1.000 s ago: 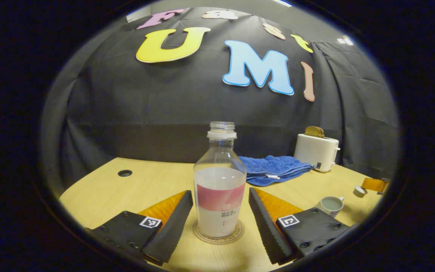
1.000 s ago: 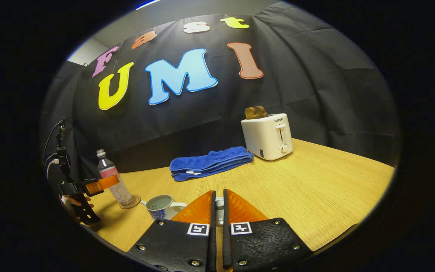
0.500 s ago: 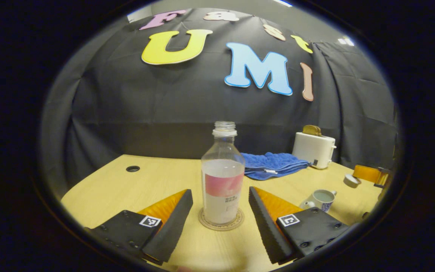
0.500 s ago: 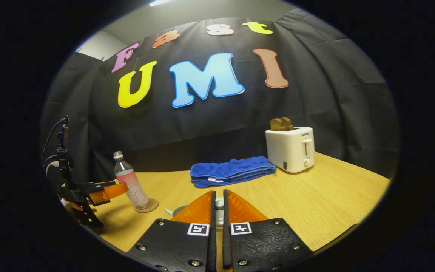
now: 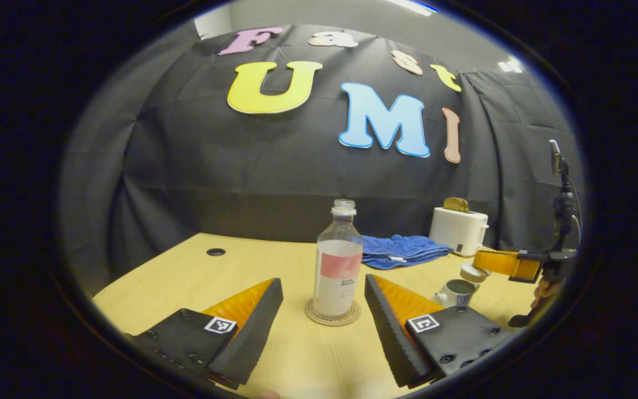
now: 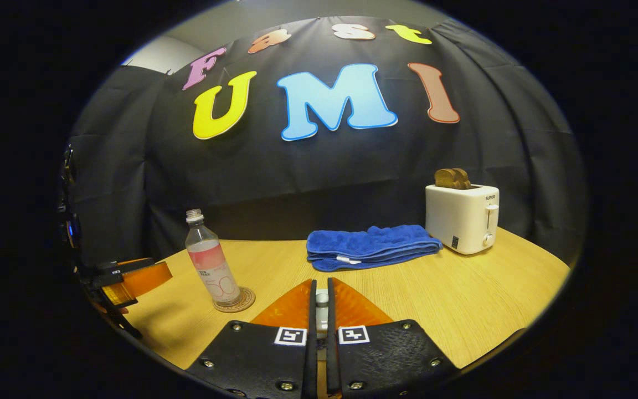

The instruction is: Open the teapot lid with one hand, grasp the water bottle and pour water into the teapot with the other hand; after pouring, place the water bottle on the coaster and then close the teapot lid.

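Observation:
The clear water bottle point(image 5: 338, 260), uncapped and about half full with a pink label, stands upright on the round coaster point(image 5: 333, 314). My left gripper point(image 5: 323, 281) is open just in front of it, one finger to each side, touching nothing. To the right sits the white-and-blue teapot point(image 5: 454, 292), its top open. Just above it, the lid point(image 5: 473, 272) is held in my right gripper point(image 5: 482, 261). In the right gripper view, my right gripper point(image 6: 322, 285) is shut on the lid's knob point(image 6: 322, 299), with the bottle point(image 6: 211, 266) and left gripper point(image 6: 136, 277) off to the left.
A folded blue towel point(image 6: 369, 246) and a white toaster point(image 6: 462, 219) with toast stand at the back of the wooden table point(image 6: 463, 299). The table has a cable hole point(image 5: 215, 252) at its far left. A hand point(image 5: 543, 288) holds the right gripper.
My left gripper has drawn back from the bottle, which stays on the coaster. My right gripper, still shut on the lid, has swung over the teapot, which has gone out of sight under its fingers.

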The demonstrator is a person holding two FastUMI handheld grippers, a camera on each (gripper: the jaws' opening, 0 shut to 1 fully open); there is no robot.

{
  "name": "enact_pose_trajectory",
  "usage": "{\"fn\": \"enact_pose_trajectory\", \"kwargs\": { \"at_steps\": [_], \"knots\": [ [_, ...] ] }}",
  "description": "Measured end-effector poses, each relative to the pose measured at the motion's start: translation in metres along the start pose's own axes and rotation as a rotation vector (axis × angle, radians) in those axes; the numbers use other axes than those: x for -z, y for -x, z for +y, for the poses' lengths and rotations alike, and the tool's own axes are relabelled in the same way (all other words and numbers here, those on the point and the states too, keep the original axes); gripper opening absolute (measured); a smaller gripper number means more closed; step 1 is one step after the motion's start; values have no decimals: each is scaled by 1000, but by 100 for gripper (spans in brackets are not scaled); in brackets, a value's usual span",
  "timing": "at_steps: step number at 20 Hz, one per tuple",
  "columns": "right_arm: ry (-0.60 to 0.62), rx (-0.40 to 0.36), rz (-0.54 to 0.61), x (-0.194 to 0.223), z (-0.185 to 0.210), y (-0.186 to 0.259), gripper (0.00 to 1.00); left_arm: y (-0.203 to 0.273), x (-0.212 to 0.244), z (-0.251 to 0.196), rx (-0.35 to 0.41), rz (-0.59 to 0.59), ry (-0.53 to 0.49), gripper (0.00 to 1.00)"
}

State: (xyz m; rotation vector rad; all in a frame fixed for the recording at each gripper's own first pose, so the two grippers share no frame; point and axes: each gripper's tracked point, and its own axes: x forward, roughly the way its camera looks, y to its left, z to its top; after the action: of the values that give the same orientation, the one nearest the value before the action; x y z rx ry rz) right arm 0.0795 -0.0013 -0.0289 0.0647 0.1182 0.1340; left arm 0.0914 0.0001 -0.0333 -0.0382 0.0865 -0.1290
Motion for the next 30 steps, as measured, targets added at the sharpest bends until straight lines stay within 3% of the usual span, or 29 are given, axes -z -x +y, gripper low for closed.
{"fn": "enact_pose_trajectory", "kwargs": {
  "at_steps": [17,19,22,30],
  "knots": [
    [19,22,90,29,0,-13,7,27,-11,2,-10,-22,14,100],
    [17,32,92,31,-3,-13,13,29,-12,1,-10,-20,21,100],
    [20,62,42,14,-7,-1,46,35,-16,-2,-13,-28,19,100],
    [66,49,-67,-25,28,59,47,75,-39,-28,-12,-72,-16,100]
  ]
}}
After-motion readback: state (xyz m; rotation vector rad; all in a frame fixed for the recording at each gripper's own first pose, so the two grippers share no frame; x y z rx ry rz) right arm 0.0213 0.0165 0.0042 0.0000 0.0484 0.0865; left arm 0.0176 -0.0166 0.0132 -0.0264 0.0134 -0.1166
